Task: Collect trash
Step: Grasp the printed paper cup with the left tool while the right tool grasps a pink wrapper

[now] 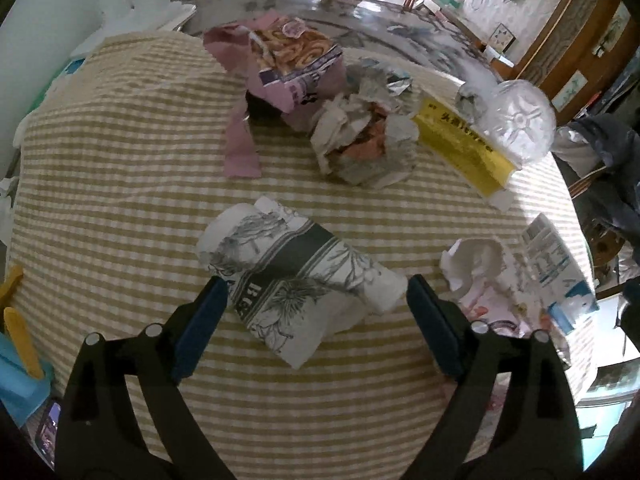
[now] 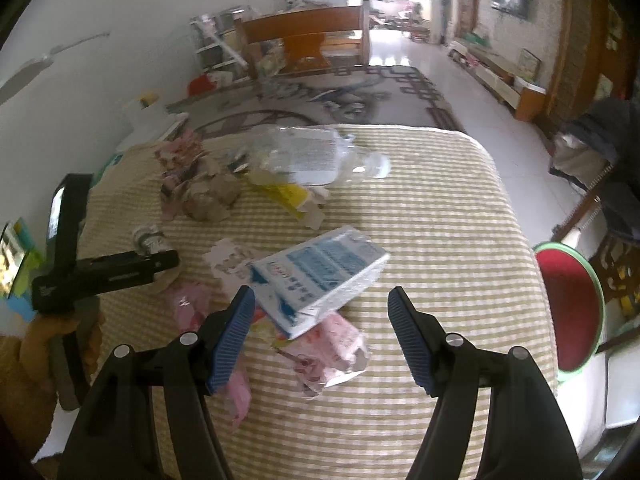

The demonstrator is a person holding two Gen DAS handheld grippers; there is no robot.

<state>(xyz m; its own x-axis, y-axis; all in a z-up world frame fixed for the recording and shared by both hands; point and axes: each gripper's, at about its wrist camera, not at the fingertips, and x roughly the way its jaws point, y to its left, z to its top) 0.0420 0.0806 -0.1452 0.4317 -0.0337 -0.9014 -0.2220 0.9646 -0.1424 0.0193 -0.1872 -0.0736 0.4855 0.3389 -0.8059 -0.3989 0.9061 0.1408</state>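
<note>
Left view only: you see the printed paper roll [image 1: 296,276] up close, the crumpled wad [image 1: 360,144] far behind it, the pink snack bag [image 1: 292,60] at far left.
Right view only: you see your left gripper [image 2: 152,264] from the side at the left edge, and the red stool [image 2: 568,312] to the right of the striped cloth [image 2: 440,220].
Both views: the yellow box [image 1: 464,148] and the clear bottle [image 2: 320,156] lie at the far side of the pile.
Roll axis: it lies flat, its long axis running from far left to near right.
Blue-white box [image 2: 320,276] axis: flat, near left to far right, resting on a pink wrapper [image 2: 332,352].
Left gripper [image 1: 316,316] jaws: wide apart, straddling the roll's near end; the left pad looks close to the paper, though you cannot tell contact.
Right gripper [image 2: 322,336] jaws: apart, holding nothing, with the box's near corner and the wrapper between them.
</note>
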